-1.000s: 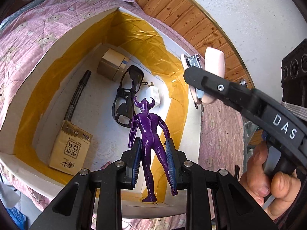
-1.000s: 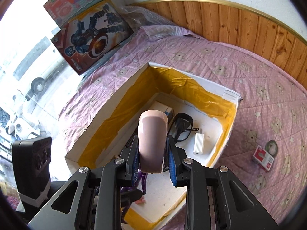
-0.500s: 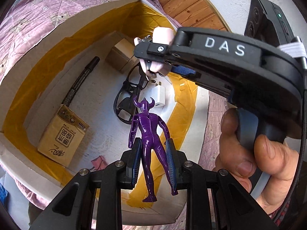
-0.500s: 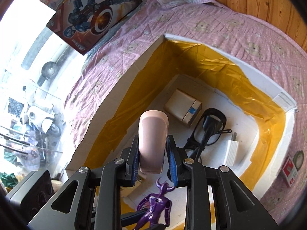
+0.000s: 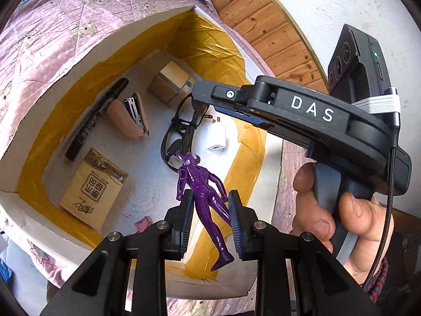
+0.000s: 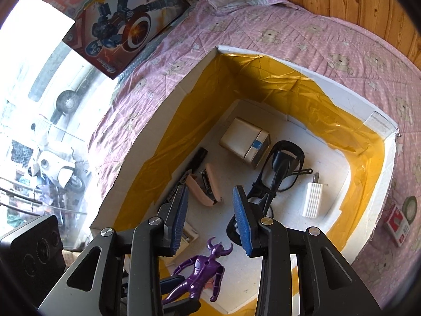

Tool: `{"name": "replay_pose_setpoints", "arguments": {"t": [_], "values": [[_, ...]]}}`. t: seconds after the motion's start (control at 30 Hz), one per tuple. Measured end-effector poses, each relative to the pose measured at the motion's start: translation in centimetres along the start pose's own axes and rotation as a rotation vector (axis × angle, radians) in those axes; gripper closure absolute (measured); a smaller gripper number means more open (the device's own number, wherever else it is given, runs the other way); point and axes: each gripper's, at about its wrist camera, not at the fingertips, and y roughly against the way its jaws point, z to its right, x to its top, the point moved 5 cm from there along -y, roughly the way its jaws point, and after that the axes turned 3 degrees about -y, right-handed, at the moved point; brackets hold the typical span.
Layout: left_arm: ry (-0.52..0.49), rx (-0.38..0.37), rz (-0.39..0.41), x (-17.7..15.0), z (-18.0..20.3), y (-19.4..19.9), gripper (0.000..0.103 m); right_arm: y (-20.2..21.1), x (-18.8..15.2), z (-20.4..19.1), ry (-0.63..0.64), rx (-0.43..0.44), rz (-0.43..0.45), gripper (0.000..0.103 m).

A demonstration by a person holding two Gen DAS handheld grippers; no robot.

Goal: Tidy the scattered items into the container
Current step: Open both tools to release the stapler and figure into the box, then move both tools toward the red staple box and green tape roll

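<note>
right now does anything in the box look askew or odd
The pink stapler lies on its side, sprung open, beside the black marker. The purple figure hangs tilted between the left gripper pads, which look spread.

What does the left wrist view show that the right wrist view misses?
Only left wrist: the hand on the right tongs' handle, and the tan printed packet in full.
Only right wrist: the toy box, and a red card with a tape roll on the quilt.
Both: purple figure, pink stapler, glasses, charger.
</note>
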Motion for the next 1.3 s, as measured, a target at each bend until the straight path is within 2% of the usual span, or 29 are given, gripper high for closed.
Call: {"name": "replay_pose_setpoints", "arguments": {"t": [0.07, 0.13, 0.23, 0.47, 0.5, 0.57, 0.6, 0.63, 0.67, 0.7, 0.77, 0.93, 1.0, 1.1, 1.3], "values": [[-0.012, -0.013, -0.02, -0.2, 0.6, -0.3, 0.072, 0.3, -0.3, -0.1, -0.008, 0.007, 0.007, 0.065], [-0.033, -0.013, -0.021, -0.3, 1.1, -0.1, 0.058, 0.7, -0.7, -0.1, -0.013, 0.011, 0.014, 0.065], [-0.053, -0.001, -0.013, -0.5, 1.6, 0.2, 0.05, 1.5, -1.5, -0.2, -0.013, 0.01, 0.023, 0.064], [-0.062, 0.009, -0.013, -0.9, 1.9, 1.2, 0.048, 3.5, -2.6, 0.2, -0.037, 0.016, 0.059, 0.064], [-0.098, 0.056, 0.007, -0.9, 2.3, 1.7, 0.048, 3.9, -2.7, 0.3, -0.042, 0.023, 0.071, 0.064], [-0.311, 0.2, 0.09, -0.7, 4.3, 2.8, 0.046, 4.6, -2.9, 0.4, -0.054, 0.034, 0.092, 0.064], [-0.443, 0.257, 0.108, -0.8, 5.4, 2.7, 0.036, 4.8, -3.0, 0.5, -0.062, 0.036, 0.099, 0.064], [-0.55, 0.317, 0.09, -1.1, 5.8, 1.9, 0.028, 5.0, -3.1, 0.5, -0.07, 0.038, 0.103, 0.064], [-0.611, 0.383, 0.06, -1.2, 5.5, 1.1, 0.028, 5.2, -3.3, 0.6, -0.074, 0.043, 0.106, 0.064], [-0.629, 0.407, 0.045, -1.2, 5.0, 0.9, 0.03, 5.4, -3.5, 0.6, -0.074, 0.047, 0.111, 0.064], [-0.595, 0.35, 0.04, -0.8, 4.3, 1.3, 0.03, 5.8, -4.0, 0.5, -0.077, 0.053, 0.119, 0.064], [-0.428, 0.253, 0.023, 0.0, 2.3, 2.6, 0.03, 6.6, -5.2, 0.7, -0.087, 0.066, 0.133, 0.064], [-0.416, 0.241, 0.019, -0.4, 2.4, 2.9, 0.03, 6.8, -5.7, 0.4, -0.077, 0.073, 0.131, 0.062], [-0.43, 0.258, 0.027, -1.1, 3.2, 3.3, 0.03, 6.8, -6.6, -0.3, -0.05, 0.074, 0.122, 0.062], [-0.527, 0.373, 0.099, -1.9, 5.0, 4.5, 0.029, 7.1, -8.4, -1.4, -0.021, 0.066, 0.122, 0.062]]}}
